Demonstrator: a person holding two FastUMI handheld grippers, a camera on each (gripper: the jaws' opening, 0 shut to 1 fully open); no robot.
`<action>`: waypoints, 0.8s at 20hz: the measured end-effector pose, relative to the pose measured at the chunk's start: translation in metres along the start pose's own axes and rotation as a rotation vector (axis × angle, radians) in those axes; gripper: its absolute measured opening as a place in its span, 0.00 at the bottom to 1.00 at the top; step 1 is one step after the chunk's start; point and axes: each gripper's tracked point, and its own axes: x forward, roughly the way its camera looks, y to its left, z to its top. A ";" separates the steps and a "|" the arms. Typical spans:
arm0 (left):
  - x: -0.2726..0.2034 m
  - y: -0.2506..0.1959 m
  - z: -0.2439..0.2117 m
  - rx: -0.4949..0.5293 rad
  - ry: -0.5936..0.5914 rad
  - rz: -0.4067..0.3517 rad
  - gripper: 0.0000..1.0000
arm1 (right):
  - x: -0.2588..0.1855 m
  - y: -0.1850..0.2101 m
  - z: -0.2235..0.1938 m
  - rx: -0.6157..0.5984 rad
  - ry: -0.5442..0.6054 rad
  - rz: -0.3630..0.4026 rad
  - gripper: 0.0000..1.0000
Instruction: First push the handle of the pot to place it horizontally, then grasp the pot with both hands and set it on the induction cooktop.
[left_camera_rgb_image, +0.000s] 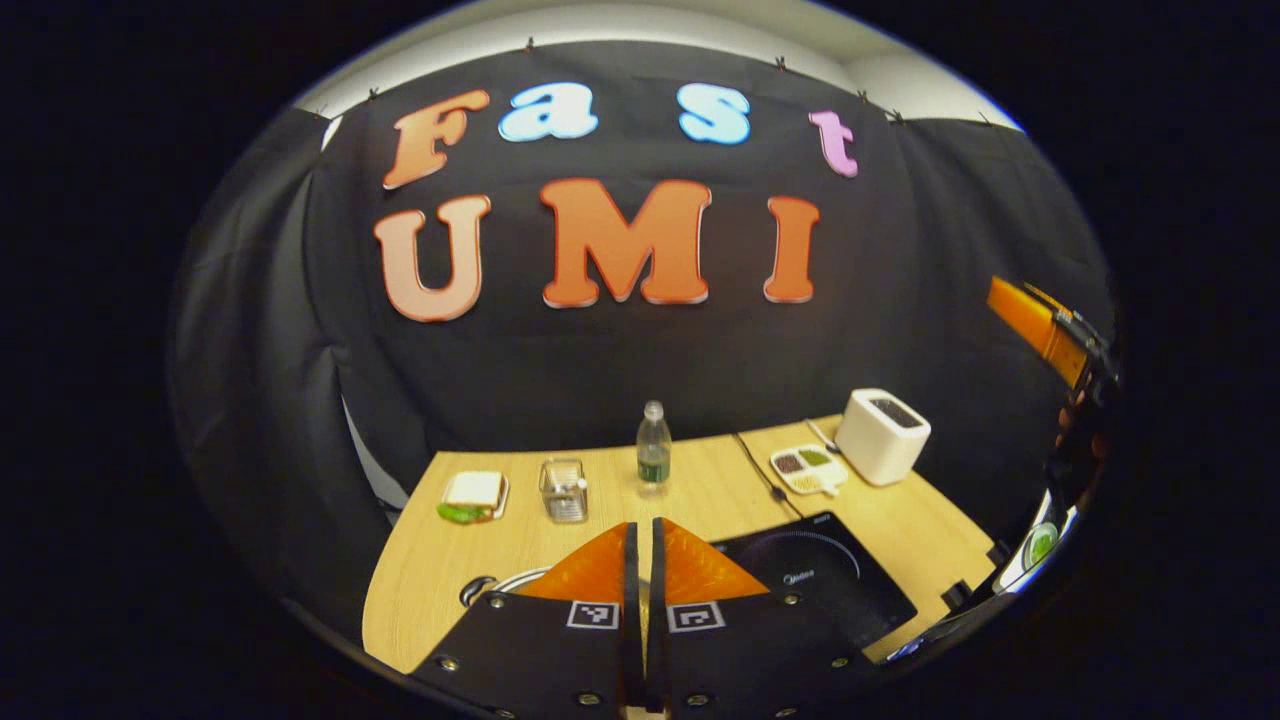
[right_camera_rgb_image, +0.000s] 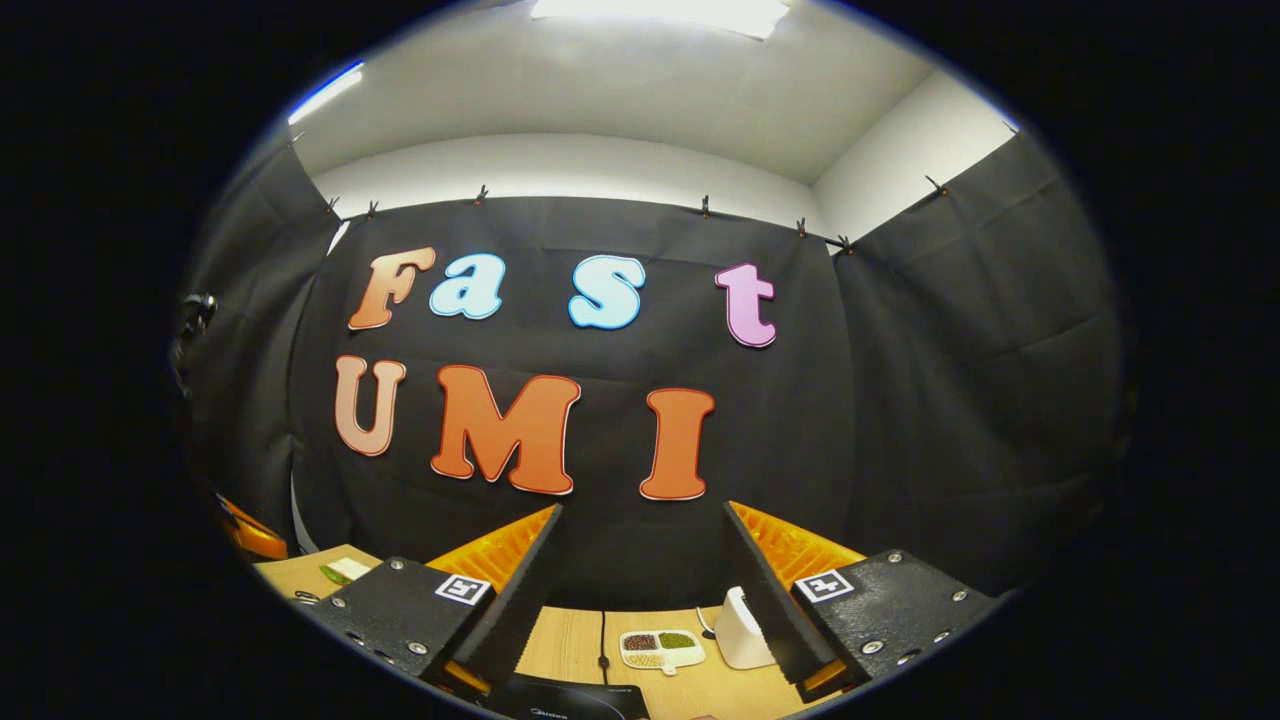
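The left gripper (left_camera_rgb_image: 645, 535) has its fingers pressed together on nothing, above the wooden table (left_camera_rgb_image: 430, 570). The steel pot's rim (left_camera_rgb_image: 500, 583) peeks out just left of them; the black induction cooktop (left_camera_rgb_image: 820, 575) lies to their right. The right gripper (right_camera_rgb_image: 640, 560) hangs spread apart, high over the white toaster (right_camera_rgb_image: 738, 628).
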 end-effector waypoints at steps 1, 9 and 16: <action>0.002 -0.003 -0.020 -0.004 0.071 -0.016 0.03 | 0.000 0.001 -0.003 -0.006 0.007 -0.001 0.95; 0.004 -0.020 -0.174 -0.053 0.596 -0.119 0.03 | -0.004 -0.001 -0.028 -0.023 0.076 -0.021 0.95; -0.005 -0.034 -0.246 -0.031 0.835 -0.187 0.05 | -0.009 -0.005 -0.040 -0.034 0.115 -0.043 0.95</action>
